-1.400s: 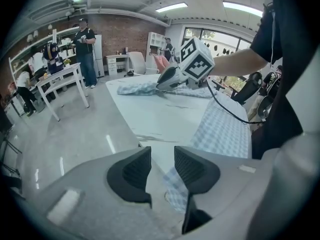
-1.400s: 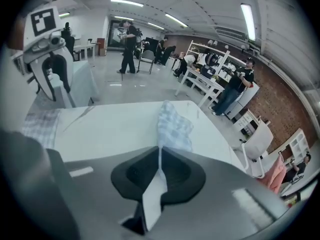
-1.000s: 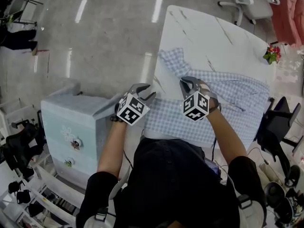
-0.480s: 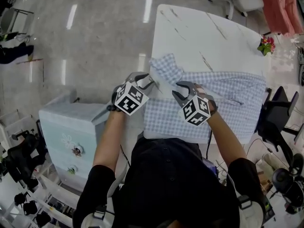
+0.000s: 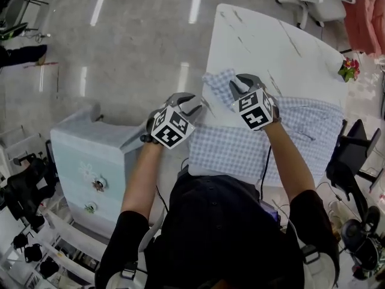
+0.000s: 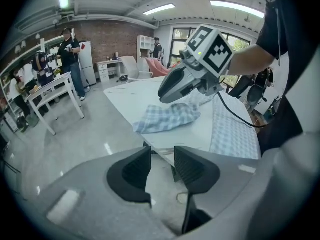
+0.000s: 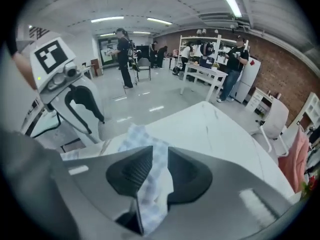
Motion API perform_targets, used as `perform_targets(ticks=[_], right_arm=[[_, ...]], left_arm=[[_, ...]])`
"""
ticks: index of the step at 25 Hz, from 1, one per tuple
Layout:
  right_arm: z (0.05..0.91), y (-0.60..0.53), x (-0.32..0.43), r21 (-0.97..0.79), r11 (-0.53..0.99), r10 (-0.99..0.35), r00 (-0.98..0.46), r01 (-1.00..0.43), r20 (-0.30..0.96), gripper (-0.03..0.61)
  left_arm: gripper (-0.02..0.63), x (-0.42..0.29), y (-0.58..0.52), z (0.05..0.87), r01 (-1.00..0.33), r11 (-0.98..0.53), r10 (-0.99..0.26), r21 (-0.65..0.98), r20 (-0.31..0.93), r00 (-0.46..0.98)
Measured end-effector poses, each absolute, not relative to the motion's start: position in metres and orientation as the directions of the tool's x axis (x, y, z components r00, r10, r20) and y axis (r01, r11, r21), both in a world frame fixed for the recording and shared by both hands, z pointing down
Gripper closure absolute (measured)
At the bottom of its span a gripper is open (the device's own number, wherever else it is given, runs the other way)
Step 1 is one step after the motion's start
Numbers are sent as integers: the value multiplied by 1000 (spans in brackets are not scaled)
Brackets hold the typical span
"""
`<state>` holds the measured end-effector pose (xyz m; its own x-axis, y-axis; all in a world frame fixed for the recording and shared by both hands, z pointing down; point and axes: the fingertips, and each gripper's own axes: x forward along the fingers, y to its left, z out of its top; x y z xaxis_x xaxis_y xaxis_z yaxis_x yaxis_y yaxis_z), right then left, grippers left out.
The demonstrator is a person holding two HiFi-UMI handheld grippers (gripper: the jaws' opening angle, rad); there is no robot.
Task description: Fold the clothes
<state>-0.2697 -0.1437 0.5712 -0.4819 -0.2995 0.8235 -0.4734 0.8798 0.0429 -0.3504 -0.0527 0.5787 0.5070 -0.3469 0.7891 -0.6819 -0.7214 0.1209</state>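
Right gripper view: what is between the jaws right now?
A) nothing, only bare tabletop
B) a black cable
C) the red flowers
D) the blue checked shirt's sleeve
D: the blue checked sleeve runs through the gap between the jaws of the right gripper, which have just been closing on it.
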Motion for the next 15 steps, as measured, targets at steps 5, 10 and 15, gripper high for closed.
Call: perform_targets(ticks=[5, 10, 15], right_arm=[[593, -151, -281, -3, 868, -252, -446, -497, 859, 444], [610, -146, -282, -29, 860, -214, -412, -509, 886, 420], [613, -143, -283, -60, 853, -194, -421, -518, 886, 465]], left_arm=[[460, -368, -47, 584, -708, -694, -358, 129, 792, 495], [460, -377, -37, 589, -723, -675, -352, 146, 798, 490], [460, -378, -37, 593, -725, -672, -348, 149, 801, 487]])
